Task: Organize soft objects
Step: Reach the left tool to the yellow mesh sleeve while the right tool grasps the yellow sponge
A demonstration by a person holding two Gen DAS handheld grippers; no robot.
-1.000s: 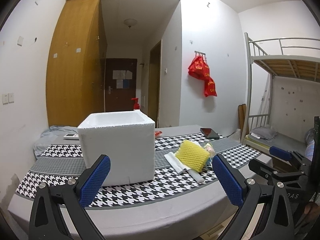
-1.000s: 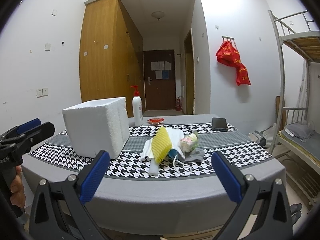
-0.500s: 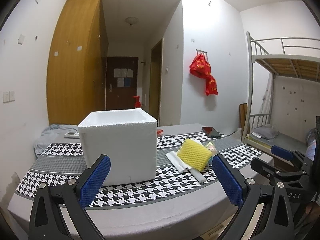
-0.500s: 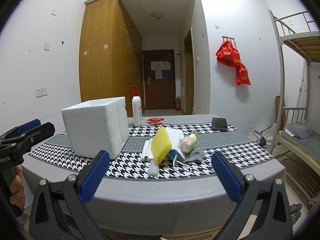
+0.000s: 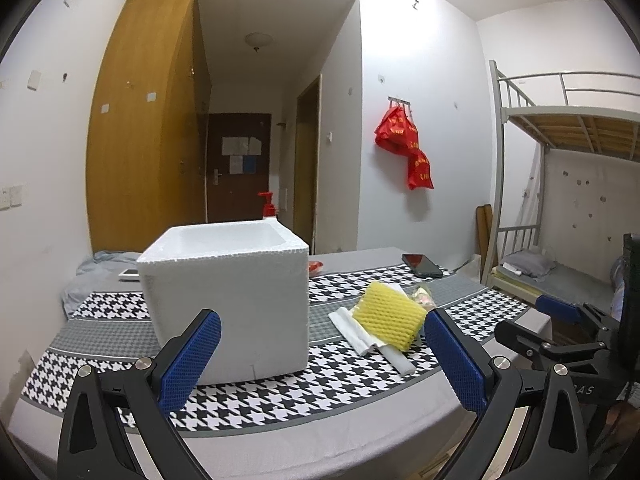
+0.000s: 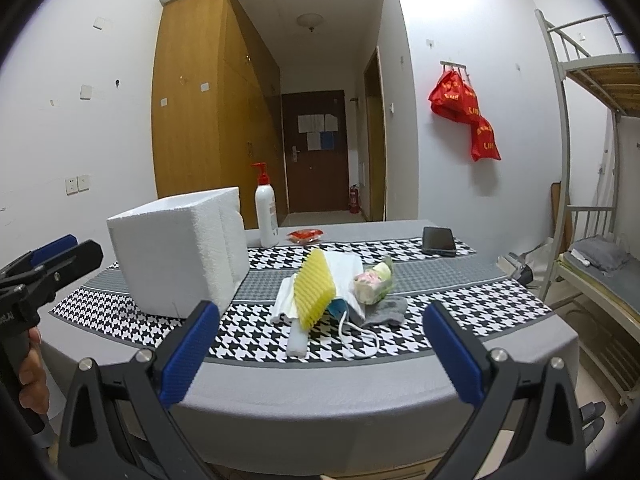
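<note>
A pile of soft things lies on the table: a yellow foam net sleeve (image 6: 314, 290), white foam sheets (image 6: 344, 276), a grey sock (image 6: 386, 310), a face mask with white loops (image 6: 356, 334) and a wrapped pastel item (image 6: 372, 280). The yellow sleeve also shows in the left wrist view (image 5: 388, 316). A white open-topped foam box (image 5: 228, 300) stands left of the pile (image 6: 180, 256). My left gripper (image 5: 320, 364) is open and empty, in front of the box. My right gripper (image 6: 318, 354) is open and empty, short of the table's near edge.
The table (image 6: 400, 392) has a grey cloth with houndstooth stripes. A pump bottle (image 6: 266, 210), a red packet (image 6: 305, 235) and a black phone (image 6: 439, 241) sit at the back. A bunk bed (image 6: 600, 160) stands at the right.
The left gripper's view has tilted down a little, so the top opening of the box now shows. The right gripper has hardly moved. Both stay open.
</note>
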